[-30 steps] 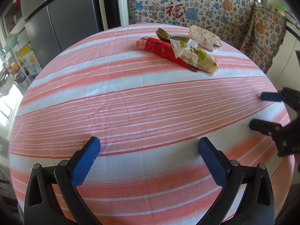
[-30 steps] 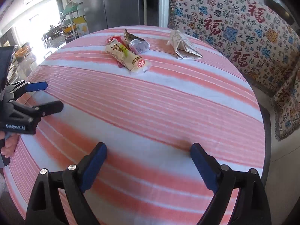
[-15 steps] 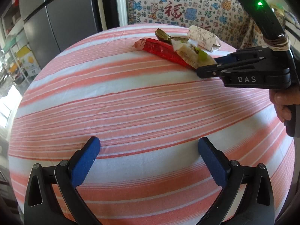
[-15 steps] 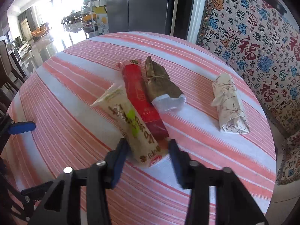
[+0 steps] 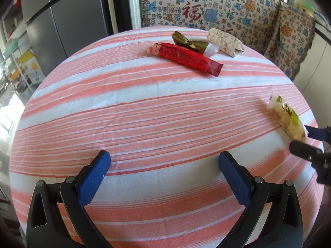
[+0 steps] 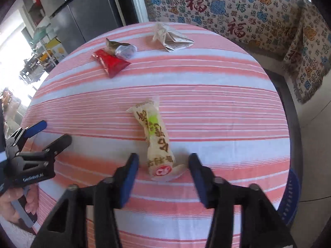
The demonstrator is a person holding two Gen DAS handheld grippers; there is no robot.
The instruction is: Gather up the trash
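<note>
A cream snack wrapper [image 6: 156,136] with a green patch lies on the striped table between my right gripper's [image 6: 163,169] open fingers, near end between the pads, not pinched; it also shows in the left wrist view [image 5: 288,119]. A red wrapper [image 5: 184,59], an olive-gold wrapper [image 5: 191,43] and a cream floral wrapper [image 5: 224,41] lie at the far side. They show in the right wrist view too: red [image 6: 110,62], olive [image 6: 121,48], floral [image 6: 171,37]. My left gripper [image 5: 164,169] is open and empty over the near table; it also shows in the right wrist view [image 6: 54,133].
The round table [image 5: 124,111] has a pink and white striped cloth. A patterned fabric [image 5: 196,6] hangs behind it. A grey fridge [image 5: 68,20] stands at the back left. A blue bin rim [image 6: 289,196] shows beyond the table's right edge.
My right gripper pulled the cream wrapper away from the far pile toward the near right of the table and opened wider around it. My left gripper has stayed put.
</note>
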